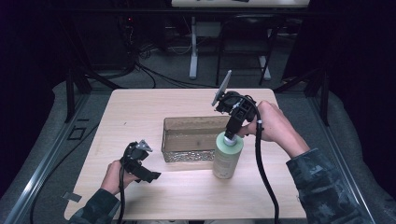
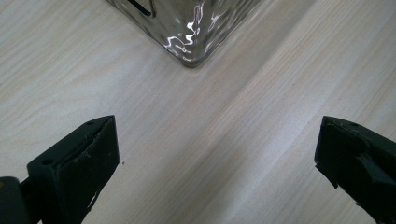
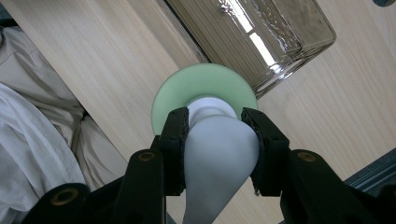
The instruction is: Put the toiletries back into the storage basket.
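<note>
Clamping the green bottle's [image 1: 228,157] white cap [image 3: 219,140], the right gripper [image 1: 232,132] stands right of the glass tray [image 1: 187,154]; the left gripper [image 1: 148,176] rests near-left, jaws apart.

Pale green cylindrical plastic bottle [image 1: 228,157] with white pump top [image 3: 217,144]; clear textured rectangular glass tray [image 1: 169,140]; light woodgrain table [image 1: 140,107]; black jaws.

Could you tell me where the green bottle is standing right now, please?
In the high view the green bottle stands upright on the table, at the near right corner of the clear bin, with the right claw shut on its white top.
</note>
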Demonstrator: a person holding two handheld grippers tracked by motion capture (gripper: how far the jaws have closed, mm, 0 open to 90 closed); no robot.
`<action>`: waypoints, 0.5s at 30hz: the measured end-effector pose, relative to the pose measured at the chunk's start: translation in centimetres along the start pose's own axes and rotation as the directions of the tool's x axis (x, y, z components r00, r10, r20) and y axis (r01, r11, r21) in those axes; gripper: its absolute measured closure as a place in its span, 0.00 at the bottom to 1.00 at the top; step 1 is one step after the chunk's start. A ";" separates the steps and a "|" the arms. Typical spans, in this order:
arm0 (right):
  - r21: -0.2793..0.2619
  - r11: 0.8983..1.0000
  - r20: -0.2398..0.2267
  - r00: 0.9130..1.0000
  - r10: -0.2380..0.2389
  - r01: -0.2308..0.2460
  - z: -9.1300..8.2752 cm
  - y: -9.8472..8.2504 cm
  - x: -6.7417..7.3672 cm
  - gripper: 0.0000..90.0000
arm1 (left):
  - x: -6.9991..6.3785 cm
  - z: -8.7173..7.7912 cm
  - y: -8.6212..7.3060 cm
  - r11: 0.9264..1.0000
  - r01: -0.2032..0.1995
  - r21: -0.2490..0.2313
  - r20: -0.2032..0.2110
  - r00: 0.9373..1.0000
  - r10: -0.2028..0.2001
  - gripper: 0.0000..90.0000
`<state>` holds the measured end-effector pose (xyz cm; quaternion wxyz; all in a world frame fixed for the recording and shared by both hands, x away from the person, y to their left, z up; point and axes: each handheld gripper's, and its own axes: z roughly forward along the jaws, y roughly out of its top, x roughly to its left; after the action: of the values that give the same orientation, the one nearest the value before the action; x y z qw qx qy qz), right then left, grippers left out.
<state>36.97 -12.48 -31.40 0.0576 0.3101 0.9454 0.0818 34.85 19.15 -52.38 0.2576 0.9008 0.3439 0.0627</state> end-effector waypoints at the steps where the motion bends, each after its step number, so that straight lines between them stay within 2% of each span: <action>1: 0.002 1.000 0.002 1.000 -0.001 0.001 -0.1 0.0 0.0 0.70 | 0.0 0.0 0.0 1.000 0.000 -0.001 -0.001 1.000 0.000 0.00; 15: 0.002 1.000 0.008 1.000 -0.003 0.003 -1.3 -0.1 0.1 0.70 | 0.4 0.1 -0.1 1.000 0.010 0.003 -0.002 1.000 -0.010 0.00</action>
<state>36.67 -12.64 -30.15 0.0614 0.3089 0.9458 0.0793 35.08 19.43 -52.55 0.2562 0.8994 0.3488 0.0616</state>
